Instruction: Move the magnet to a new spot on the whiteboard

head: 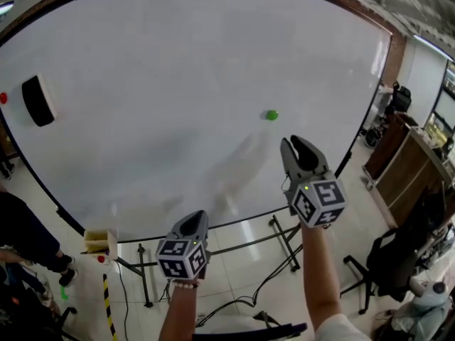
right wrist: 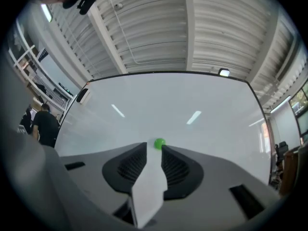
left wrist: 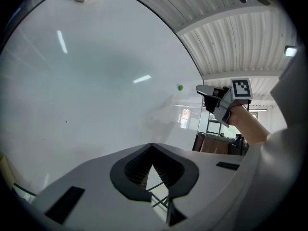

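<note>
The right gripper (right wrist: 153, 148), jaws apart, is aiming at the small round green magnet (right wrist: 159, 143) near frame centre, seemingly light, hard, slippery: pinch its sides.

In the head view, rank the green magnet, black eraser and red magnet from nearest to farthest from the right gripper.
1. Green magnet, just up-left of the right gripper.
2. Black eraser, far left on the whiteboard.
3. Red magnet, at the left edge, beyond the eraser.
</note>
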Motion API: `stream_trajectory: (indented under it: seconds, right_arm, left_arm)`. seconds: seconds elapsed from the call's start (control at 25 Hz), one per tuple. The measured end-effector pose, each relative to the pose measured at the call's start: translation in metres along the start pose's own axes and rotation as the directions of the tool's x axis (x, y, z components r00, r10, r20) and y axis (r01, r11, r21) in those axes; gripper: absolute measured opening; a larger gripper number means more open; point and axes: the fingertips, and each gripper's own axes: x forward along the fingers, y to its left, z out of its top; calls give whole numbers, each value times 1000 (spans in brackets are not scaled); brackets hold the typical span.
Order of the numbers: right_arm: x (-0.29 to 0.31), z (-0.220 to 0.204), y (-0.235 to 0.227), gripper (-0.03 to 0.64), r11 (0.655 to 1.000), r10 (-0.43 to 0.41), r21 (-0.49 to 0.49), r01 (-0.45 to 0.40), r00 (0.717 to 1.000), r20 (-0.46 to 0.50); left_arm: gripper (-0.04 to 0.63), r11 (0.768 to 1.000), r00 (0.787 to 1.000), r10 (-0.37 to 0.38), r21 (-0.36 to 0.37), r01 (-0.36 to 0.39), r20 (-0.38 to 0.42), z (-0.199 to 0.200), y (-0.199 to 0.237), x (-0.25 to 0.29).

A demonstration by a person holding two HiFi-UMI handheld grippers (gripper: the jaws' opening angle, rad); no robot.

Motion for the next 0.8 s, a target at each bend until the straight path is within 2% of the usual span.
stream_trajectory:
  seconds: [0.04, 0.08, 0.12, 0.32, 0.48, 0.6, 0.8]
  right_arm:
    - [-7, -12, 4, 83, 1000, -7, 16, 8, 1000, -20]
    - [-15, -27, 8, 17, 999, -17, 31, 18, 999, -44]
    - [-22, -42, 13, 2, 998, -25, 53, 29, 997, -71]
    - [-68, -125, 57, 0, 974, -66, 196, 112, 971, -230]
    - [-108, -173, 106, 0, 938, -79, 292, 184, 938, -336]
    - [-130, -192, 140, 0, 925, -69, 319, 205, 918, -390]
    - [-155, -189, 173, 0, 920, -65, 330, 213, 911, -407]
  left_arm:
    - [-6, 1000, 1000, -16, 0, 16, -6, -2, 0, 0]
    - [-6, 1000, 999, -31, 0, 31, -13, -4, 2, -1]
    - [-6, 999, 999, -44, -1, 44, -19, -6, 4, -2]
    - [-6, 994, 992, -111, -4, 111, -58, -18, 15, -17]
    - [-6, 985, 981, -171, -3, 172, -94, -28, 23, -34]
    - [-6, 980, 974, -200, -1, 201, -109, -36, 28, -50]
    - [-6, 972, 963, -233, 7, 236, -135, -48, 22, -73]
